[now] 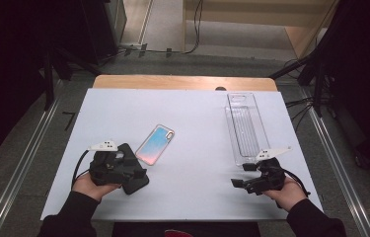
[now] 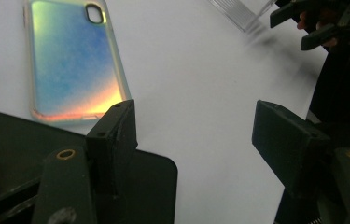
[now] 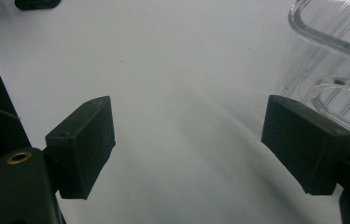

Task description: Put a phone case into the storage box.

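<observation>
Hovering over the black phone case (image 1: 132, 178), the left gripper (image 2: 193, 135) has its jaws released, one jaw above the case, ready to grasp it. The iridescent phone case (image 1: 155, 144) lies just beside on the white surface (image 1: 197, 123). Near the clear tray (image 1: 244, 126), the right gripper (image 3: 186, 144) waits, jaws apart and empty.

Black phone case (image 1: 132, 174) partly hidden beneath left gripper (image 1: 123, 170). Clear tray (image 3: 331, 70) cut off at the right gripper view's edge; iridescent case (image 2: 72, 60) cropped at top.
</observation>
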The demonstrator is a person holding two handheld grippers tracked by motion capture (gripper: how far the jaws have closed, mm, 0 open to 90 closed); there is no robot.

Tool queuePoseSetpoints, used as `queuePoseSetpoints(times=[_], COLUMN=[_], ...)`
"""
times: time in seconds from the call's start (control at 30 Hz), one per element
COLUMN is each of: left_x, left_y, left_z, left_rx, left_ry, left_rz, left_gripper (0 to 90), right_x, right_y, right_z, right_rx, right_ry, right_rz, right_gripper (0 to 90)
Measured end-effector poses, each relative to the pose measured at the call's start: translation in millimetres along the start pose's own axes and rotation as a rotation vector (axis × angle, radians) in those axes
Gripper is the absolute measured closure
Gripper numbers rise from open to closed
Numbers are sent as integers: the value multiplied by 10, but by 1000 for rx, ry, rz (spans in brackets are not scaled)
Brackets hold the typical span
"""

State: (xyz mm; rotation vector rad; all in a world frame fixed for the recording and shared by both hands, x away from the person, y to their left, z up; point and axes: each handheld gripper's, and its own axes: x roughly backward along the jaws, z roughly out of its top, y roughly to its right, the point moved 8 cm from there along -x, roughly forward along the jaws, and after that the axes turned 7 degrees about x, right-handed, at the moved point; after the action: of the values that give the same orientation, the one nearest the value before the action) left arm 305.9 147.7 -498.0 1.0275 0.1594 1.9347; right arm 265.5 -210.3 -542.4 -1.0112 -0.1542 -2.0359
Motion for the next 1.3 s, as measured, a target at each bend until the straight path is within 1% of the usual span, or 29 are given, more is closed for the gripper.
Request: queuePoseSetpoints(times=[0.07, 0.1, 0.13, 0.23, 0.3, 0.37, 0.47, 0.5, 0.6, 0.67, 0.73, 0.77, 0.83, 0.87, 0.9, 0.93, 0.97, 1.03, 1.1, 1.13, 1.2, 1.23, 1.3], left_x=[-18, -28, -44, -98, -130, -161, -213, -233, -306, -347, -383, -403, -431, -436, -446, -461, -480, -515, -551, -568, -604, -618, -642], left_y=[-12, -21, -29, -55, -55, -53, -45, -50, -68, -94, -115, -133, -190, -215, -226, -244, -274, -338, -382, -395, -428, -448, -480], left_z=[48, 70, 90, 138, 172, 211, 292, 327, 433, 486, 512, 526, 574, 609, 642, 661, 677, 709, 740, 757, 778, 787, 814], left_rx=[-6, -3, 3, -5, -2, -5, -16, -19, -21, -26, -17, -9, 6, 17, 40, 61, 66, 58, 61, 70, 67, 63, 61], left_ry=[8, 14, 18, 3, -8, -10, -5, 0, 23, 27, 7, 4, 8, 22, 39, 33, 25, 21, 17, 22, 16, 9, 14], left_rz=[4, 6, 8, 13, -1, -5, -14, -11, -8, 10, 20, 36, 72, 75, 60, 48, 55, 97, 119, 119, 129, 142, 155], left_gripper=[295, 273, 272, 272, 273, 272, 271, 254, 248, 238, 209, 181, 11, 0, 0, 0, 0, 0, 0, 0, 0, 0, 0], right_x=[-4, -5, -7, -5, -5, -7, -6, -6, -4, -1, 1, 0, 0, 0, 0, 0, 0, -2, -1, -1, -1, -1, -1], right_y=[-1, 0, 3, 11, 15, 13, 14, 20, 19, 14, 12, 12, 13, 13, 12, 11, 9, 8, 10, 10, 14, 14, 11], right_z=[-3, -4, -4, -4, -5, -10, -11, -12, -14, -14, -14, -14, -16, -16, -16, -15, -14, -16, -16, -17, -19, -19, -18], right_rx=[4, 2, 1, -3, -3, -1, 0, 1, -1, -1, -4, -4, -1, -1, -2, -3, -4, -2, -2, -4, 0, 0, -2], right_ry=[-4, -5, -5, -4, -4, -8, -9, -7, -8, -8, -7, -6, -7, -7, -7, -7, -8, -9, -9, -9, -8, -8, -9], right_rz=[3, 3, 3, 1, -1, -2, -2, -3, -3, -2, -4, -3, -3, -3, -3, -2, -3, -4, -5, -4, -4, -4, -5], right_gripper=[155, 155, 155, 155, 155, 155, 155, 155, 155, 155, 155, 155, 155, 155, 155, 155, 155, 155, 155, 155, 155, 155, 155])
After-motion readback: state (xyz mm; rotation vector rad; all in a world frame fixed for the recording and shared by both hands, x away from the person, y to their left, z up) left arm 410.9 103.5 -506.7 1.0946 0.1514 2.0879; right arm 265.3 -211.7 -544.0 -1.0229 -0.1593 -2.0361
